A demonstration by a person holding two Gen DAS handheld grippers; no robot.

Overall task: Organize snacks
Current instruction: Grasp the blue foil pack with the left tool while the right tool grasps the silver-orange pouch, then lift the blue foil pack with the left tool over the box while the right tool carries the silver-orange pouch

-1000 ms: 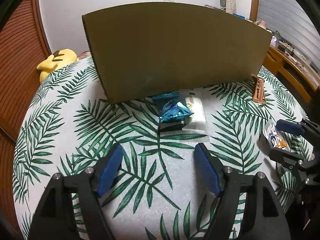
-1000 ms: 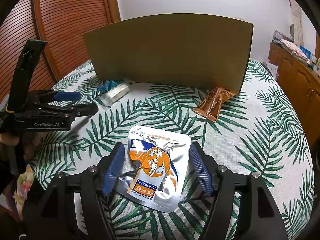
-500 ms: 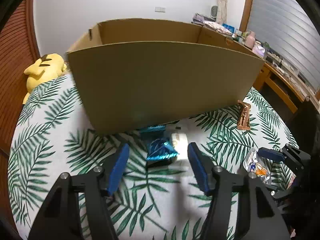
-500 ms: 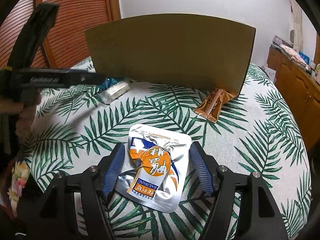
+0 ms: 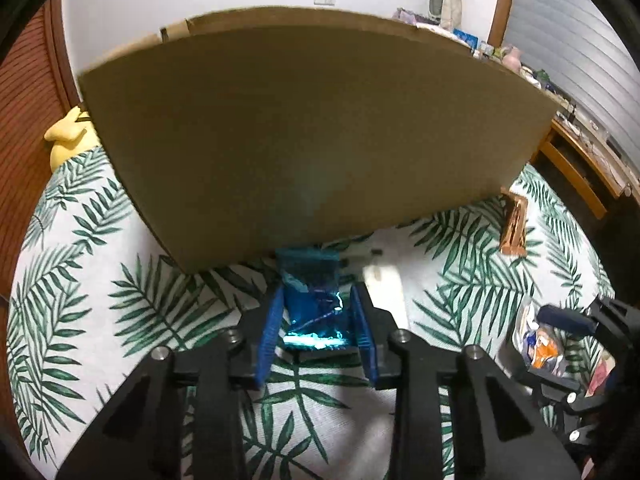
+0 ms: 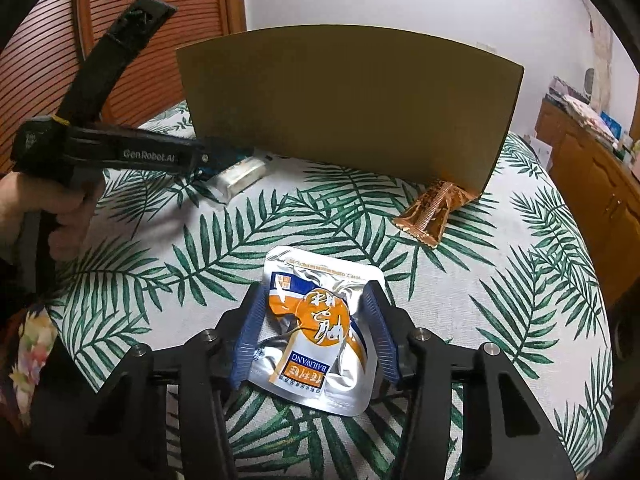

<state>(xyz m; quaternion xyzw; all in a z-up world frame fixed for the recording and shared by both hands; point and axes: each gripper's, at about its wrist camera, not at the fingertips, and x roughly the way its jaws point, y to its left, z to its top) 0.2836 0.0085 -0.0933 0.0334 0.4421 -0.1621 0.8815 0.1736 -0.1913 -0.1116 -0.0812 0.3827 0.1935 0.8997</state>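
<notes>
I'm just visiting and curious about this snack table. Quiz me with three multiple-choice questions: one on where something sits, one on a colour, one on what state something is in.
1. Where does the brown snack packet lie?
A. inside the cardboard box
B. on the tablecloth at the box's corner
C. on the wooden cabinet

2. What colour is the wrapper between the left hand-held gripper's fingers?
A. shiny blue
B. red
C. yellow

3. How does the silver and orange pouch look between the right hand-held gripper's fingers?
A. flat and untouched
B. torn open and spilling
C. squeezed and buckled, lying on the cloth

Answers:
1 B: it rests on the leaf-print tablecloth, against the cardboard box.
2 A: the blue snack packet glints blue.
3 C: both pads press its sides and the foil bulges.
</notes>
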